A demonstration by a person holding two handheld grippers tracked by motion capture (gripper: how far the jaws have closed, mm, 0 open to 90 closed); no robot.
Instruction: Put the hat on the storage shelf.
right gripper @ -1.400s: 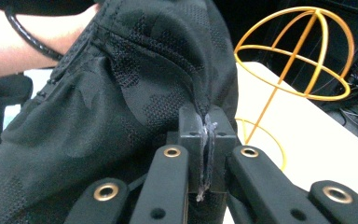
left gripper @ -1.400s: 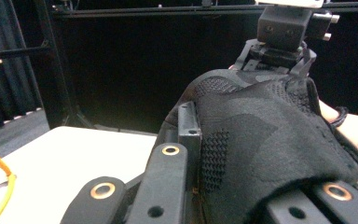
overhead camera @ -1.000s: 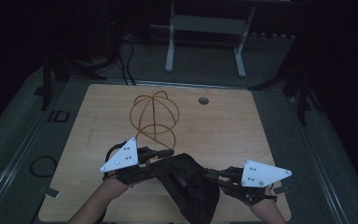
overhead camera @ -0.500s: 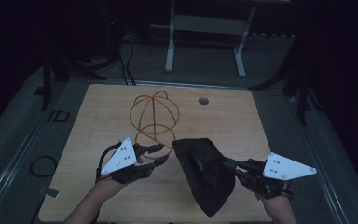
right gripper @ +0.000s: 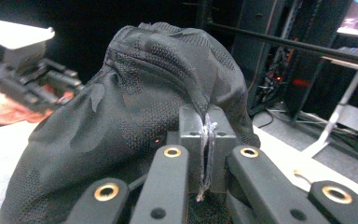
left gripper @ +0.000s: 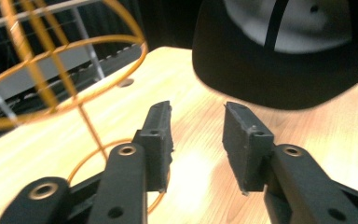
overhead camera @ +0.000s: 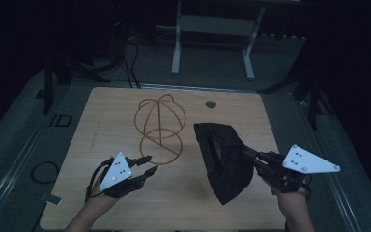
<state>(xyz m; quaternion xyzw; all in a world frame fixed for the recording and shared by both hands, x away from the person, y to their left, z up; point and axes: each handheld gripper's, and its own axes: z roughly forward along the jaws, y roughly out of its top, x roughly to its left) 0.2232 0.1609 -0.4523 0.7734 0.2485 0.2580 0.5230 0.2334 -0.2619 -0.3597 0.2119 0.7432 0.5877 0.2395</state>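
our right gripper (overhead camera: pixel 249 155) pinches the black cap (overhead camera: pixel 222 159) at the frame's middle right. our left gripper (overhead camera: pixel 147 165) is open, empty. the thin pinch could slip, dropping it beside the wire stand (overhead camera: pixel 159 126).

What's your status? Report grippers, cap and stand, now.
Right gripper shut on black cap, cap lifted. Left gripper open, empty, near wire stand. Nothing between cap and stand.
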